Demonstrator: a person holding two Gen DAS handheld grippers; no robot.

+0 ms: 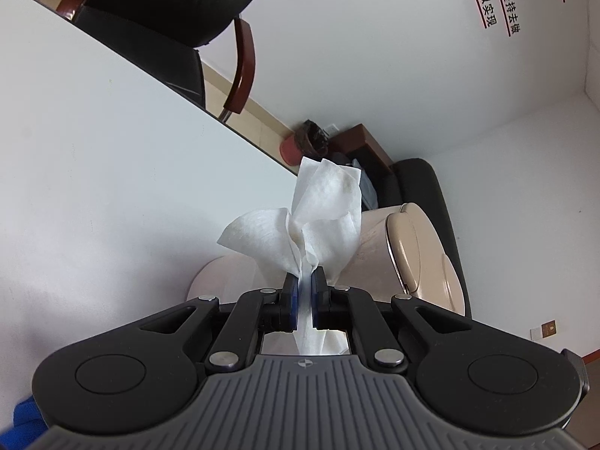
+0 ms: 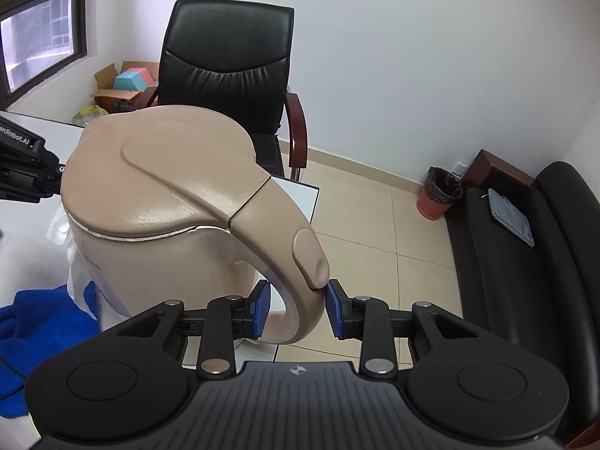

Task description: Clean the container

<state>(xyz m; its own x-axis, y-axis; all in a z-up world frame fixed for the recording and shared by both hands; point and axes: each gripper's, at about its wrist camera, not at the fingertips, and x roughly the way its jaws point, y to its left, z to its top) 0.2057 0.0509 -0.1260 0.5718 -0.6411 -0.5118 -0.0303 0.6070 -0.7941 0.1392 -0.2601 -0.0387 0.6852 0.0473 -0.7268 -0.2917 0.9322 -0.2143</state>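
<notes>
A beige electric kettle (image 2: 161, 202) with its lid down stands on the white table (image 2: 22, 255); it also shows in the left wrist view (image 1: 408, 247). My right gripper (image 2: 298, 309) is closed around the kettle's handle (image 2: 300, 281), its blue pads on either side of it. My left gripper (image 1: 304, 292) is shut on a crumpled white wipe (image 1: 318, 217) with faint yellowish stains, held up beside the kettle's body. The left gripper's body shows at the left edge of the right wrist view (image 2: 26, 172), level with the kettle's lid.
A blue cloth (image 2: 41, 318) and a white wipe (image 2: 75, 270) lie on the table by the kettle's base. A black office chair (image 2: 232, 75) stands behind the table. A black sofa (image 2: 525, 262) and a red bin (image 2: 437, 193) are on the floor to the right.
</notes>
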